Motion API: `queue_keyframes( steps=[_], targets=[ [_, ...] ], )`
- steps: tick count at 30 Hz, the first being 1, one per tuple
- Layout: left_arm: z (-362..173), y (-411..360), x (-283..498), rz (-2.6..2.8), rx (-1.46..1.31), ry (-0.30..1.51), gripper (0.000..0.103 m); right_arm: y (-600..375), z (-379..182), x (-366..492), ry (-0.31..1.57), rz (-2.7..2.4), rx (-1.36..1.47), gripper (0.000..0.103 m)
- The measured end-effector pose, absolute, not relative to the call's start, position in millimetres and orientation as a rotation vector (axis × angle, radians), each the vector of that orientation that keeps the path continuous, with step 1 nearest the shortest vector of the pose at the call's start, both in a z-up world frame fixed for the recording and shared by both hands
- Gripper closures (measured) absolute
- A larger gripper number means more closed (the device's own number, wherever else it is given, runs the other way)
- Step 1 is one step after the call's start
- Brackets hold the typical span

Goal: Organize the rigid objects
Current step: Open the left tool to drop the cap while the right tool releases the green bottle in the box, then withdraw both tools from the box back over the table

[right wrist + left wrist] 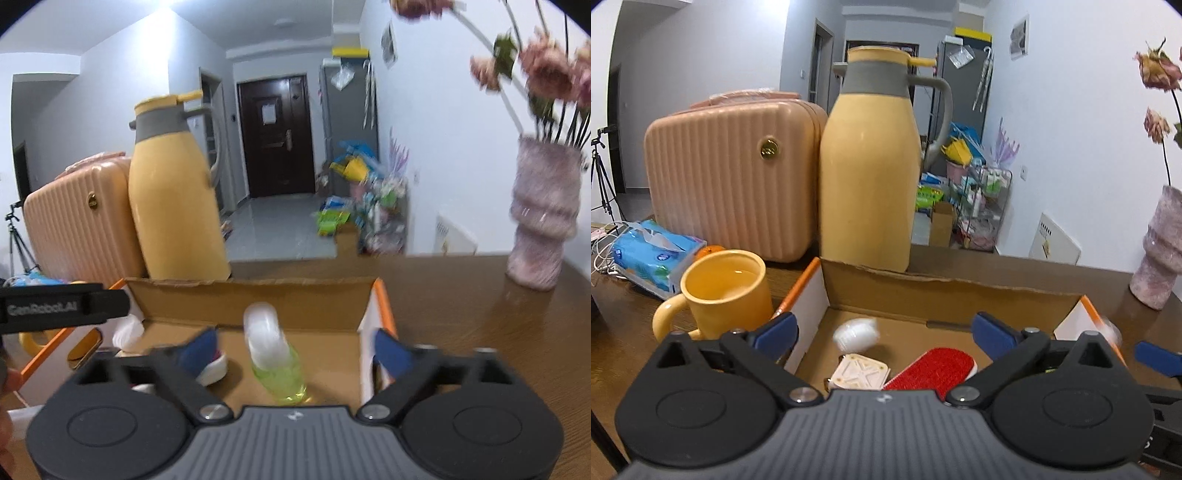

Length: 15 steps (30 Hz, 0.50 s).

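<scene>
Both grippers stand over an open cardboard box [945, 291] on a wooden table [480, 314], their blue-padded jaws spread wide and holding nothing. Between the pads of the left gripper [884, 328], seen from its own camera, a white object [856, 334] shows blurred above the box floor, apparently loose and not touched by either pad; just nearer lie a cream square piece [860, 374] and a red brush [932, 367], side by side at the near edge of the box. The right gripper [295, 349] frames a small bottle [275, 360] with a white cap and yellow-green contents, tilted and blurred inside the box near its right wall, again clear of both pads.

A yellow mug [724, 291] stands just outside the box's left wall; a tall yellow jug [870, 166] and a pink ribbed case [731, 173] stand behind the box, with a tissue pack [653, 254] at the left edge of the table and a vase [541, 218] toward its right far corner.

The bottle and the white object look light, stiff and smooth, so likely to roll or slip; each is best taken across its middle. The brush looks easiest to grip across its narrow sides, and the flat cream piece by opposite edges.
</scene>
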<state>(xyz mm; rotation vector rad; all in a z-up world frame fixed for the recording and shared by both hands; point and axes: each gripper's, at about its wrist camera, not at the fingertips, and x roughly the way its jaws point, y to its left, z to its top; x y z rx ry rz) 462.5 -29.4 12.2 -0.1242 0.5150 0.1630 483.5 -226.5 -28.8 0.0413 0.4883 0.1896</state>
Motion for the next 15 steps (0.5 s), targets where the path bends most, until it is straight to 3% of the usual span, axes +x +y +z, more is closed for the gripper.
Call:
queue_keyframes(
  steps=[15],
  targets=[
    [17.4, -30.3, 456.5, 0.166, -0.106, 0.500, 0.000, -223.2, -21.2, 478.3, 0.476, 0.177, 0.007, 0.000]
  ],
)
